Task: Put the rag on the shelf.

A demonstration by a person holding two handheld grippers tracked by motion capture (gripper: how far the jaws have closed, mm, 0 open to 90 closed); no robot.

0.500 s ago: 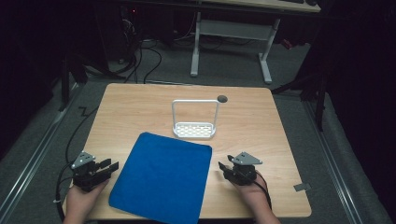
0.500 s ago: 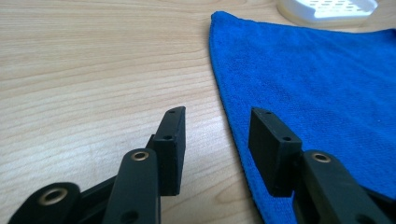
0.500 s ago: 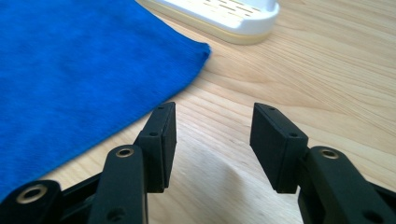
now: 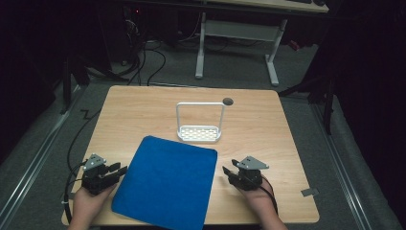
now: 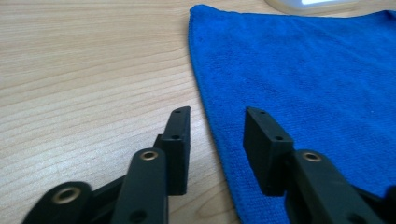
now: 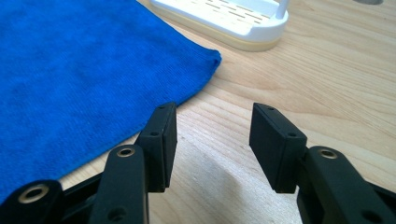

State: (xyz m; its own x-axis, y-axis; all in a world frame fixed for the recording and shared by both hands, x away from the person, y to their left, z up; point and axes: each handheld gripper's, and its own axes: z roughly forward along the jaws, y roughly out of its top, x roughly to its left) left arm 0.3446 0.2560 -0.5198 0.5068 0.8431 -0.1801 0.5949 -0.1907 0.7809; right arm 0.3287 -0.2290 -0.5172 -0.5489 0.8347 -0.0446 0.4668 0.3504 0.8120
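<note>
The blue cloth (image 4: 165,184) lies flat on the wooden surface (image 4: 143,110), spread out between the two hands, its near edge close to the front of the surface. Just beyond its far corner stands a white rack (image 4: 200,129) with a tall wire handle, and a small dark hole (image 4: 228,101) sits in the surface behind that.

Compared with half a second ago, little has shifted: the cloth is in the same place and both hands sit at about the same spots on either side of it. The work looks to be at its very start, with the cloth not yet touched.

The left gripper (image 4: 117,171) rests near the cloth's left edge, its fingers (image 5: 180,140) spread apart and empty; in the left gripper view they straddle that edge, one finger over bare wood and the other over blue fabric. The right gripper (image 4: 229,171) waits just off the cloth's right edge, its fingers (image 6: 161,140) likewise released and holding nothing, pointing toward the cloth's far right corner and the rack.

My judgement is that the next move is to pinch the cloth's edges or corners, probably to fold or lift it.
</note>
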